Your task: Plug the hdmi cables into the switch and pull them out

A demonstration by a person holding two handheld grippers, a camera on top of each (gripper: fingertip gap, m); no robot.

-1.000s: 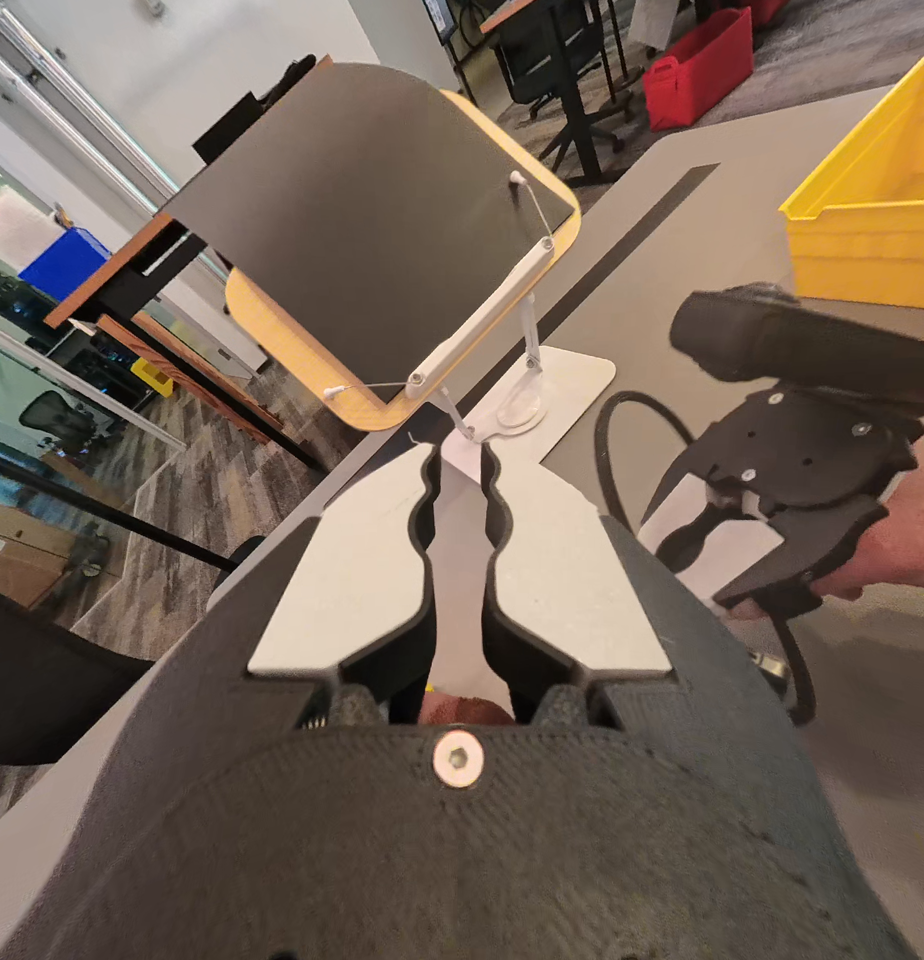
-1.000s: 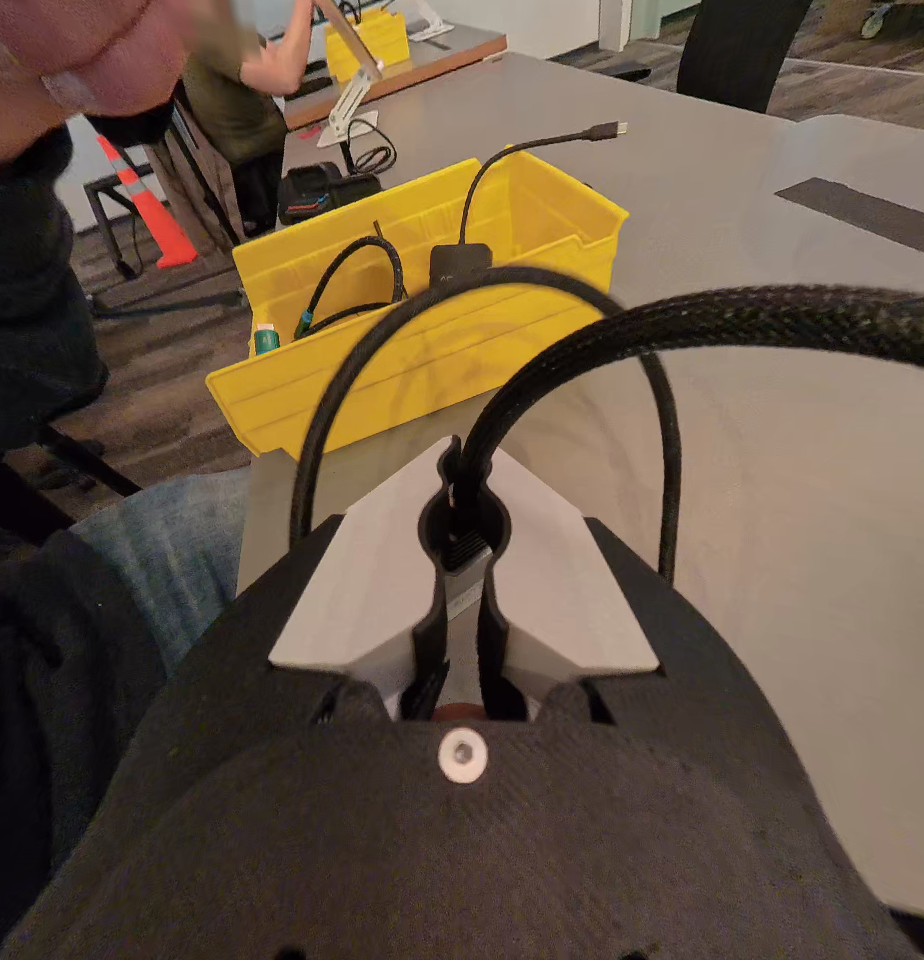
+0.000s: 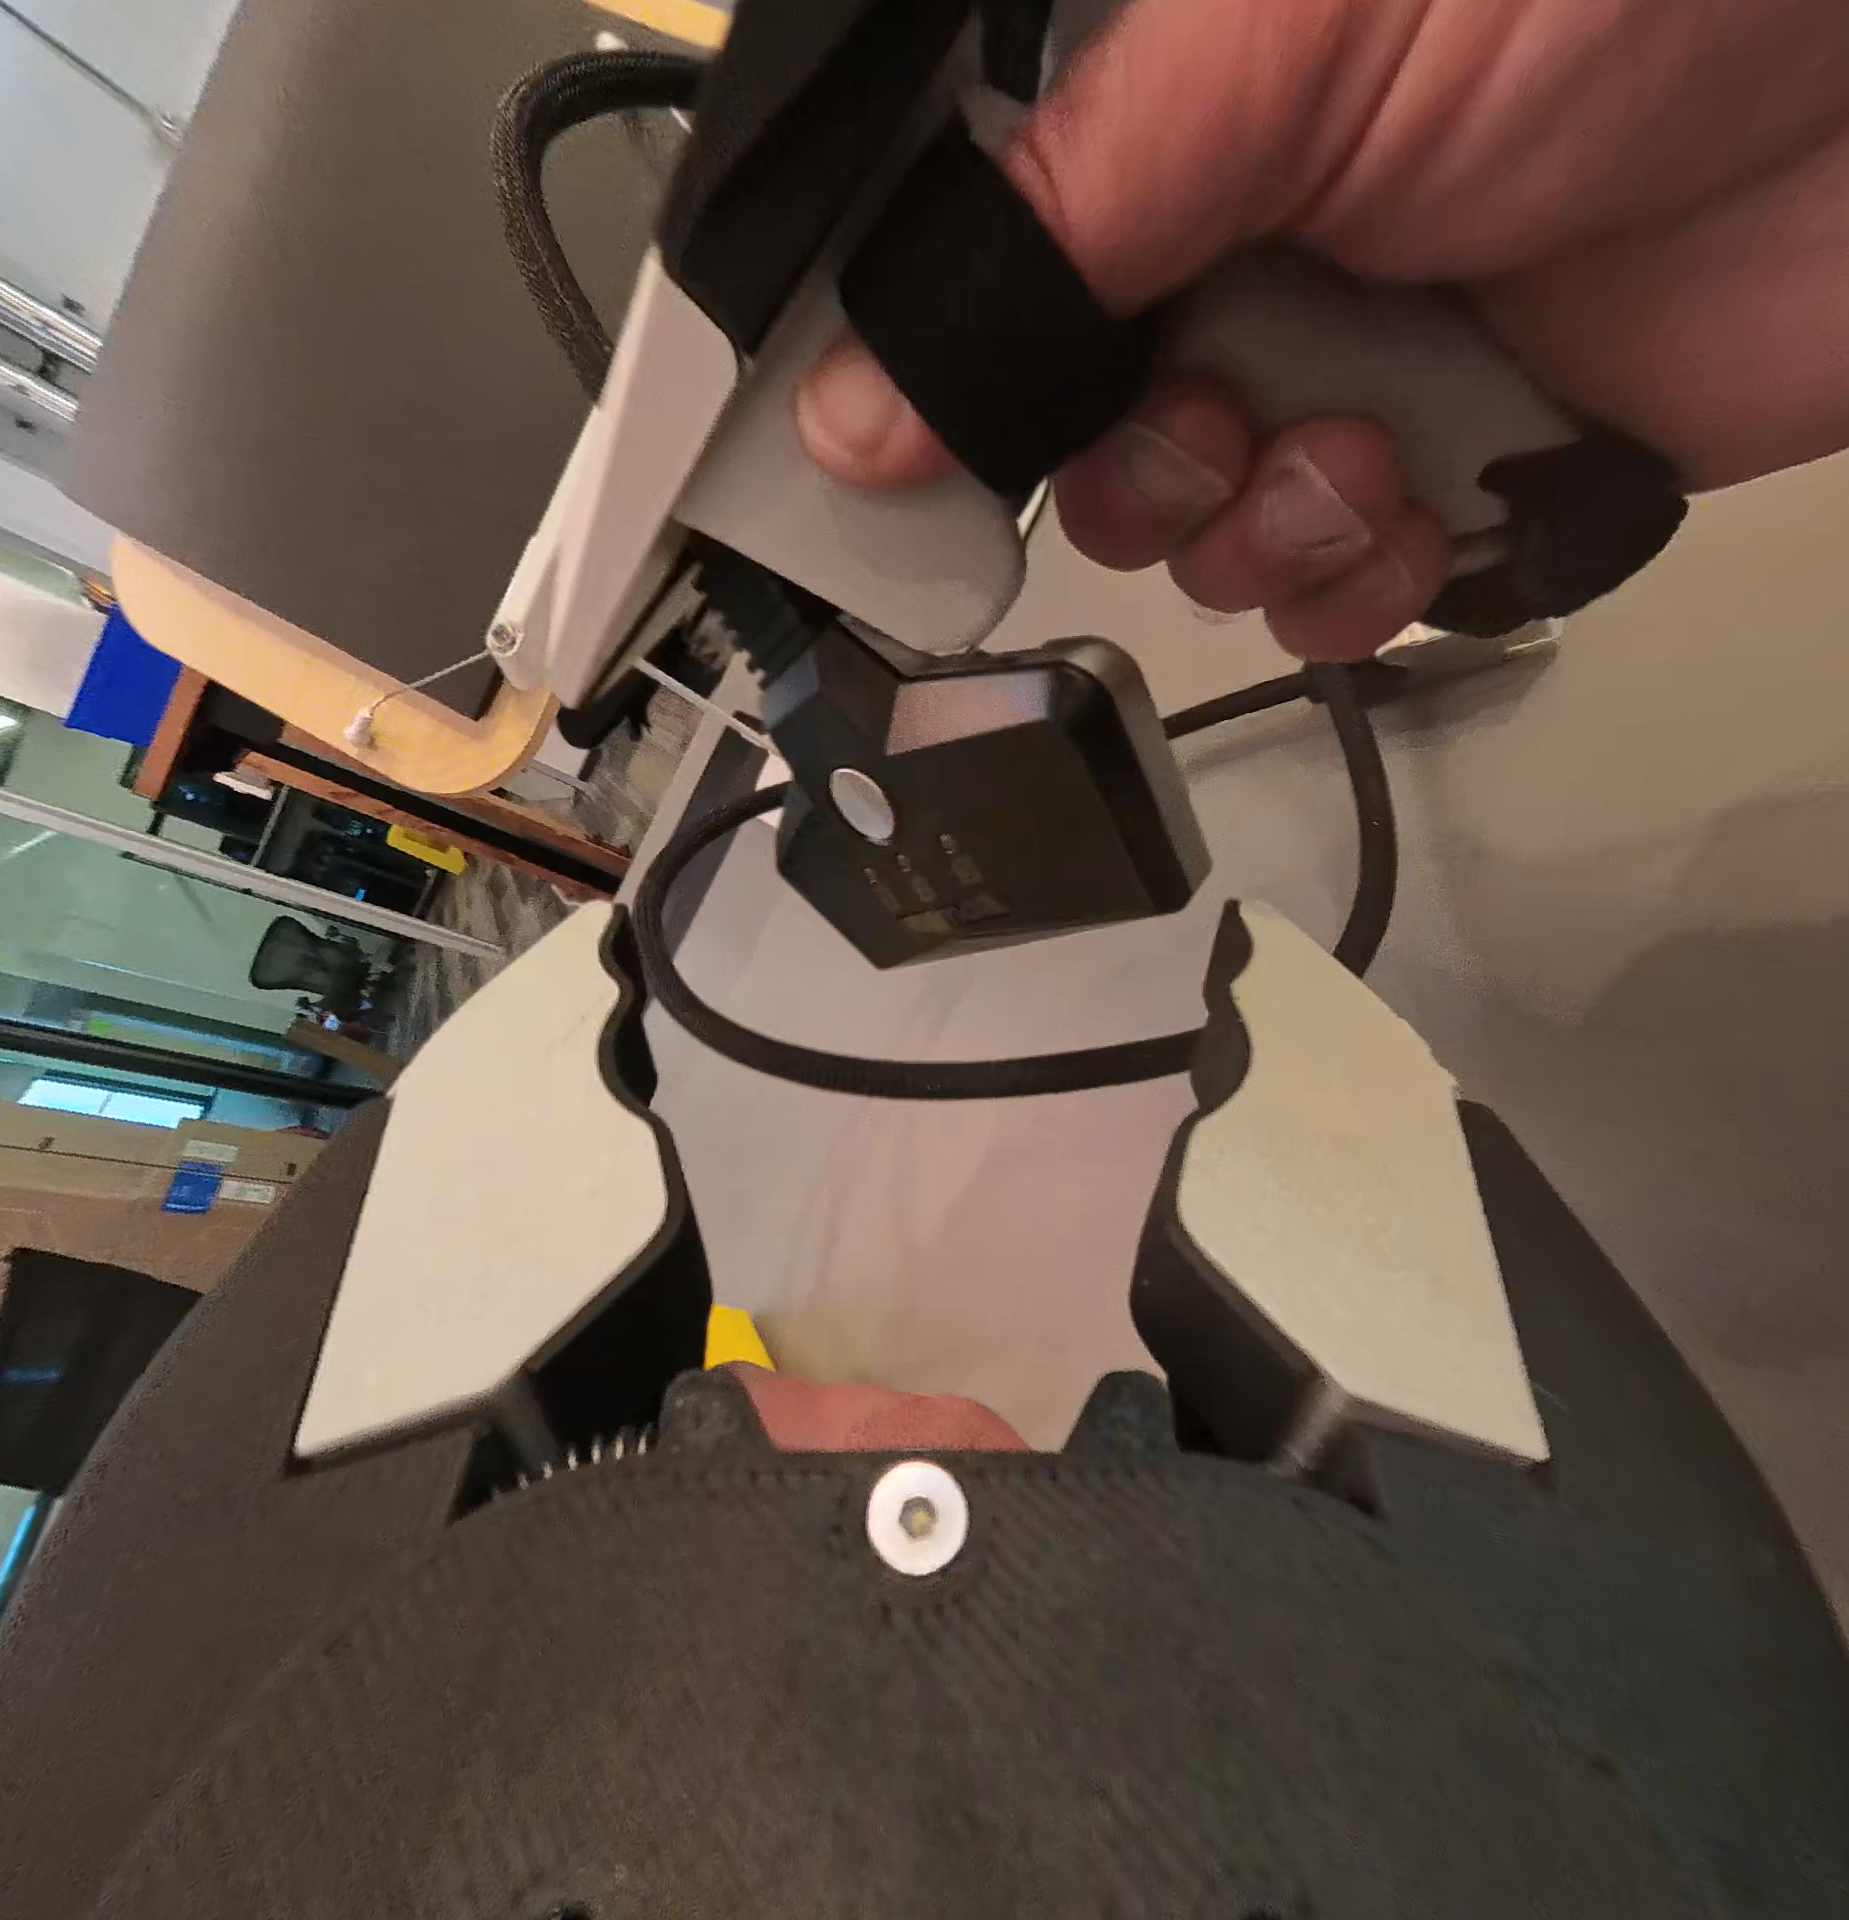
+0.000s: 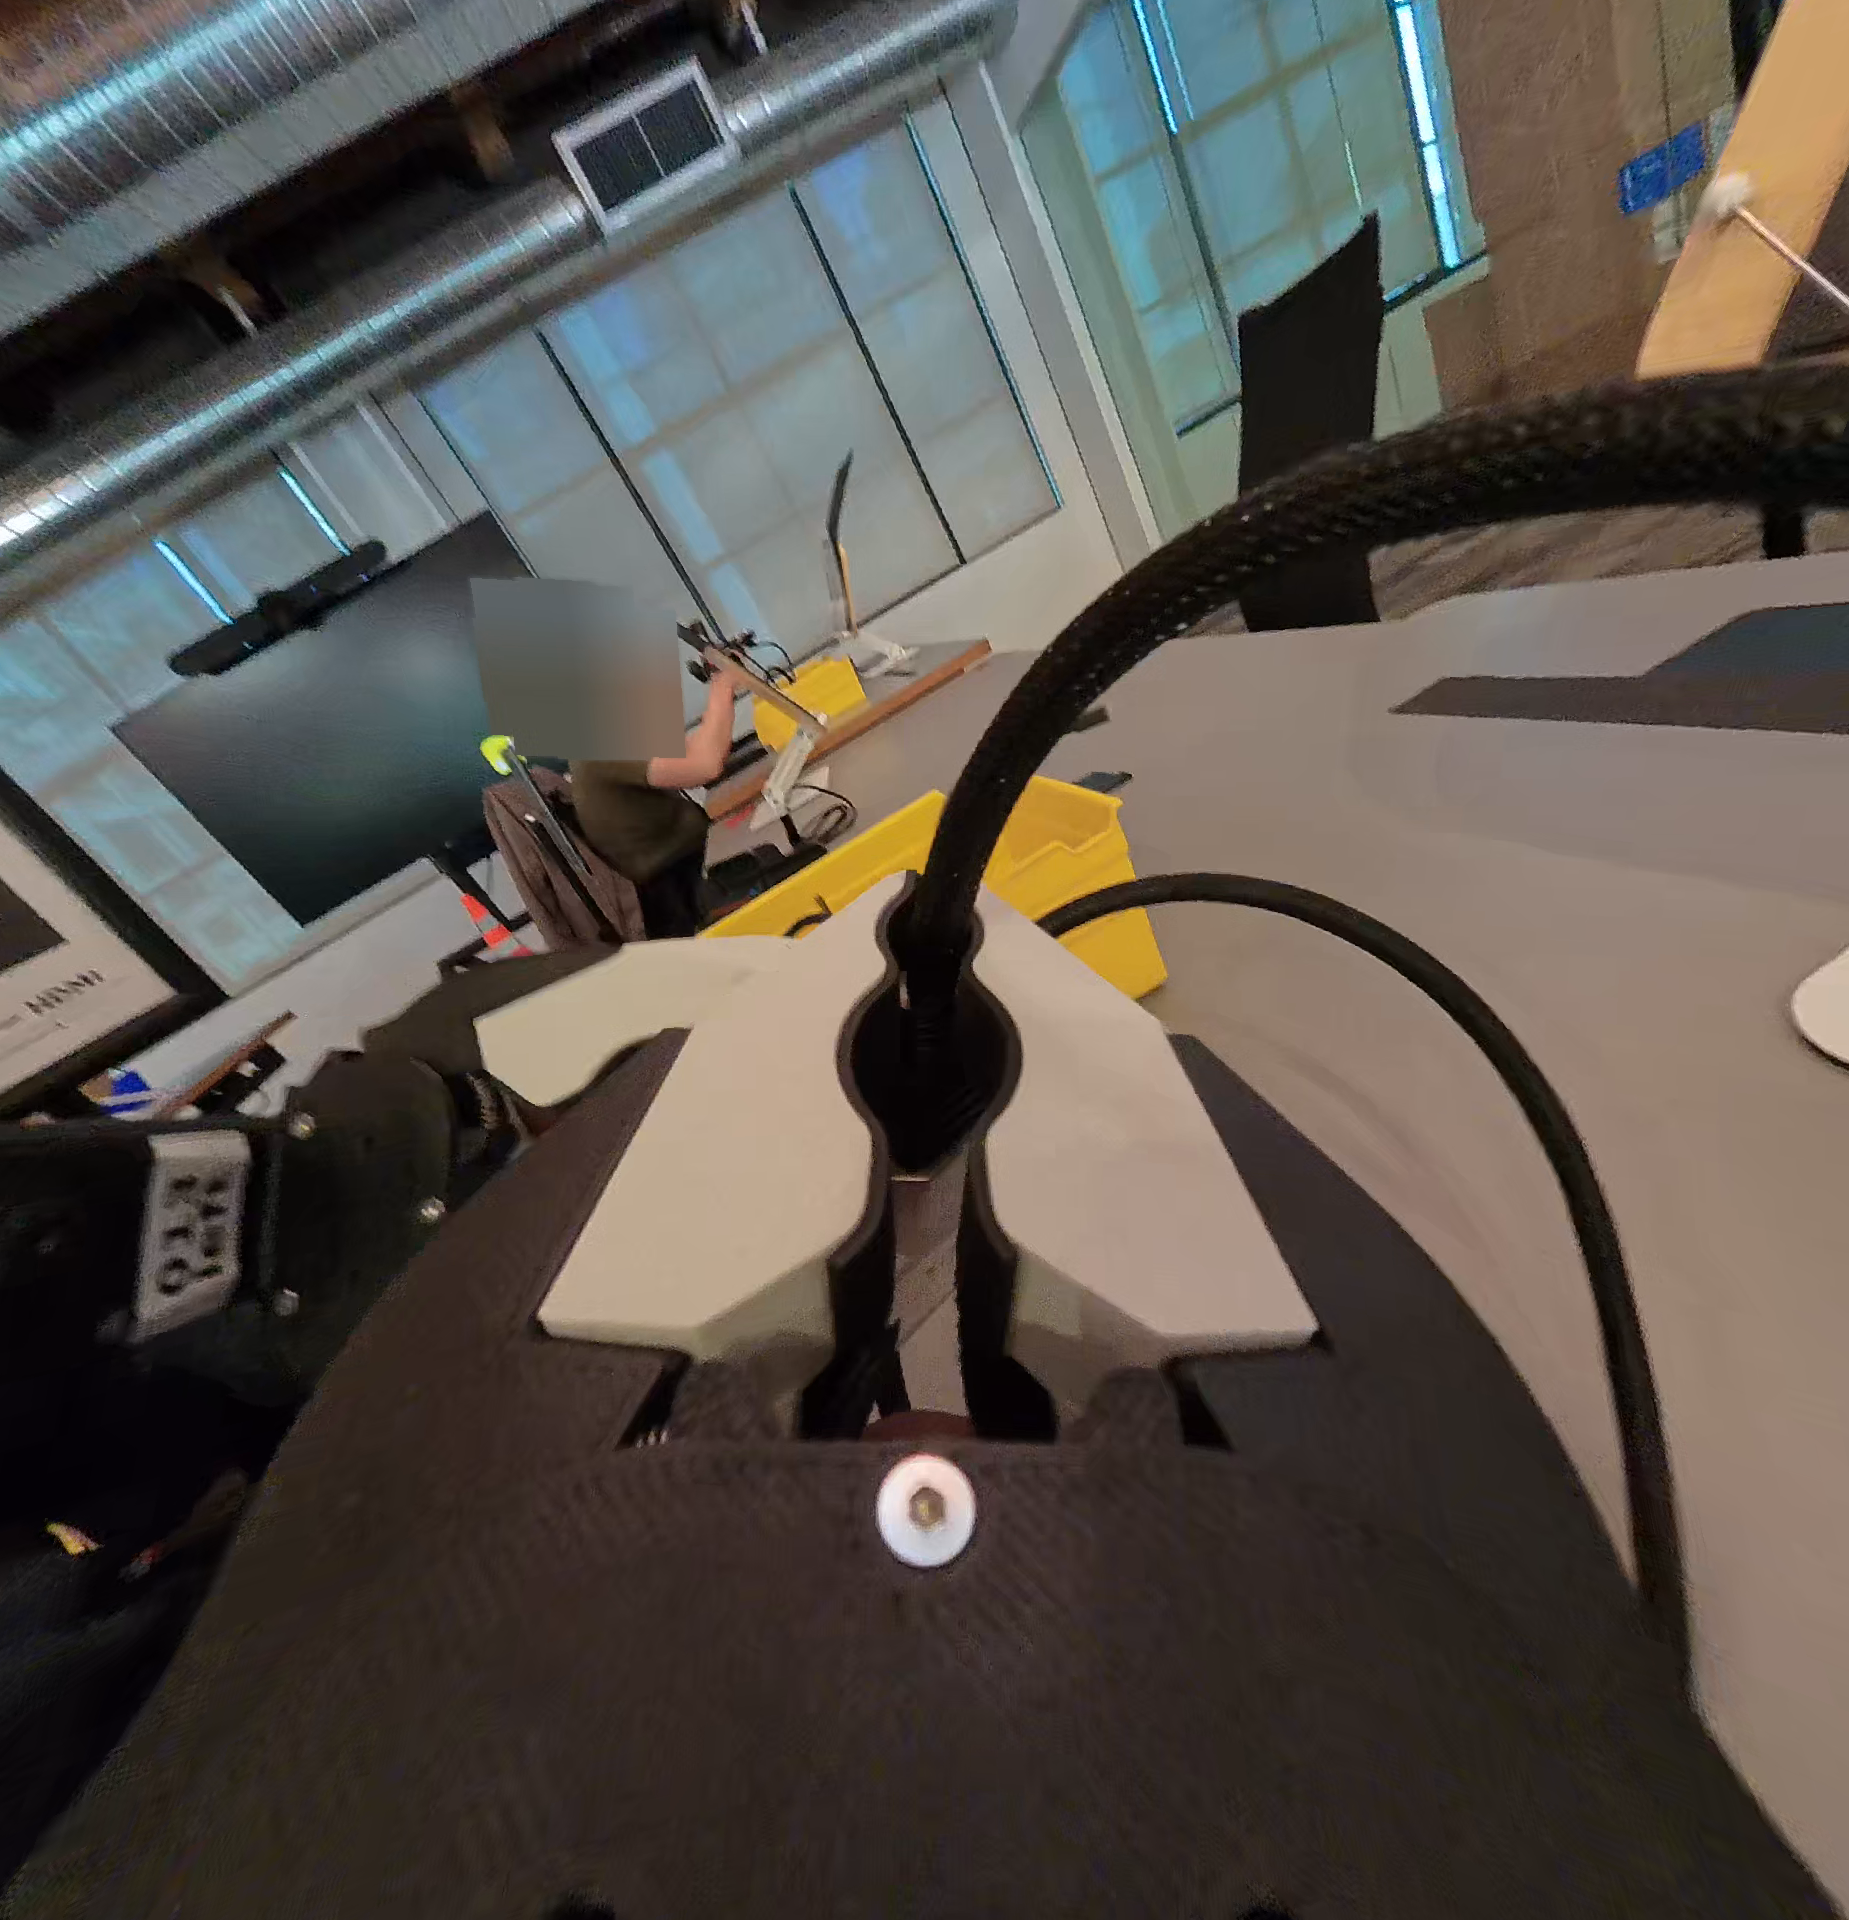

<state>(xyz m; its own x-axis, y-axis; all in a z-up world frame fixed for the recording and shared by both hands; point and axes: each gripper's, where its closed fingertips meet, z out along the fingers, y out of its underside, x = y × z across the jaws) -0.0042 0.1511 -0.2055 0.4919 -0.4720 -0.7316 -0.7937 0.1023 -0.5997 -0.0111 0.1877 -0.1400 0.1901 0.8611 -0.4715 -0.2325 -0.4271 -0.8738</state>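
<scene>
Switch (image 3: 987, 800): smooth black plastic, top glossy; HDMI cable (image 4: 1086, 665): rough woven braid sleeve; thinner cable (image 4: 1502, 1049): smooth matt jacket; fingers (image 3: 515, 1174): matt pale plastic; gripper bodies: coarse layered black print; surface (image 4: 1419, 831): matt grey; bin (image 4: 1065, 842): glossy yellow plastic

Wide gap between left gripper (image 3: 925, 997) fingers, thin black cable (image 3: 899, 1075) looped across it, switch (image 3: 987, 795) just beyond at 12 o'clock, right gripper (image 3: 785, 613) and hand (image 3: 1419, 260) crowding above, bare grey table (image 3: 1626, 935) at 3 o'clock.
</scene>
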